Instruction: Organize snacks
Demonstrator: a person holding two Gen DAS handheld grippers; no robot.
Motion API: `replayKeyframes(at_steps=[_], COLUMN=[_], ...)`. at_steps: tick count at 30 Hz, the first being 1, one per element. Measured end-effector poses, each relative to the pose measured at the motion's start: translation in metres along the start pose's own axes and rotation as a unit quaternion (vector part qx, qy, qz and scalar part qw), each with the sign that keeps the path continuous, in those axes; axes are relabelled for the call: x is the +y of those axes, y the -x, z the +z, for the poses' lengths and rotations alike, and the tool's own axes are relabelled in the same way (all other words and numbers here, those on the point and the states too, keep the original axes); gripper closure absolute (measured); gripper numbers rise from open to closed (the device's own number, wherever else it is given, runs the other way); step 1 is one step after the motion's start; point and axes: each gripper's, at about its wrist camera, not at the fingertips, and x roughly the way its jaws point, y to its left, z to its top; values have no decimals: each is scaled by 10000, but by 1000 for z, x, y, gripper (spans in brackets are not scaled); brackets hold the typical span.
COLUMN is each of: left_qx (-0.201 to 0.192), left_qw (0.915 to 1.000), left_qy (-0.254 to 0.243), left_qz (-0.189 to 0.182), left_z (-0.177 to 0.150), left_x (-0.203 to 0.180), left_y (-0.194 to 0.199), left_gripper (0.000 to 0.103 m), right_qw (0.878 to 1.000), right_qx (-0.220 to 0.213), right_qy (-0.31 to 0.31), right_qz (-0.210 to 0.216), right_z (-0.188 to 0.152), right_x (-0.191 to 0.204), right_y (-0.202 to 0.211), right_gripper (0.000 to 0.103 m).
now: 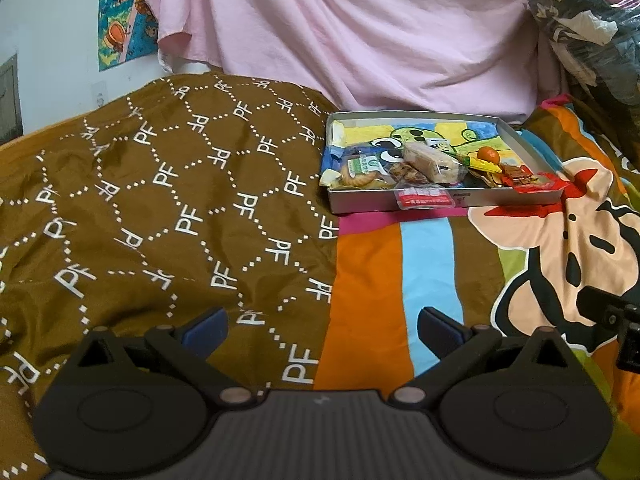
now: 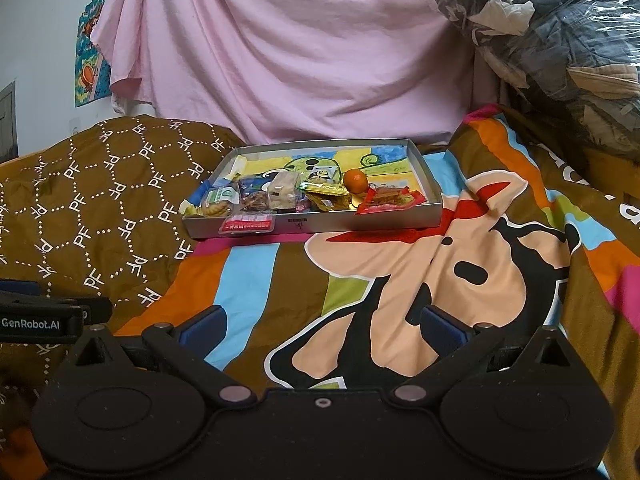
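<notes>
A shallow grey tray [image 1: 524, 148] [image 2: 430, 196] with a cartoon-printed floor sits on the bed, well ahead of both grippers. It holds several wrapped snacks along its near side, a small orange [image 1: 489, 155] [image 2: 355, 181], a beige bar [image 1: 430, 160] [image 2: 284, 191] and a red packet [image 1: 534, 181] [image 2: 390, 201]. A small red-and-white packet [image 1: 425, 197] [image 2: 249, 224] hangs over the front rim. My left gripper [image 1: 322, 330] and right gripper [image 2: 322, 328] are both open and empty, low over the bedding.
The bed carries a brown "PF" patterned cover [image 1: 160, 200] on the left and a colourful cartoon blanket [image 2: 400, 280] on the right. A pink sheet [image 2: 300, 52] hangs behind. A plastic-wrapped bundle of clothes [image 2: 560, 40] sits at the back right.
</notes>
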Motion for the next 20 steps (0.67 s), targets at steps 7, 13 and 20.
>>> replayKeyframes(at_steps=[7, 13, 20], left_qx=[62, 65, 42], left_qw=[10000, 10000, 10000], left_qy=[22, 12, 25], left_qz=[-18, -25, -66], left_z=[-1, 0, -1], left_x=[2, 1, 1], left_y=[-2, -2, -1], left_gripper=[0, 0, 0], right_qw=[10000, 10000, 10000], right_qx=[-2, 14, 13], right_qy=[32, 57, 60], right_qz=[5, 26, 21], right_z=[0, 0, 0], right_x=[1, 1, 2], right_y=[1, 1, 0], right_gripper=[1, 1, 1])
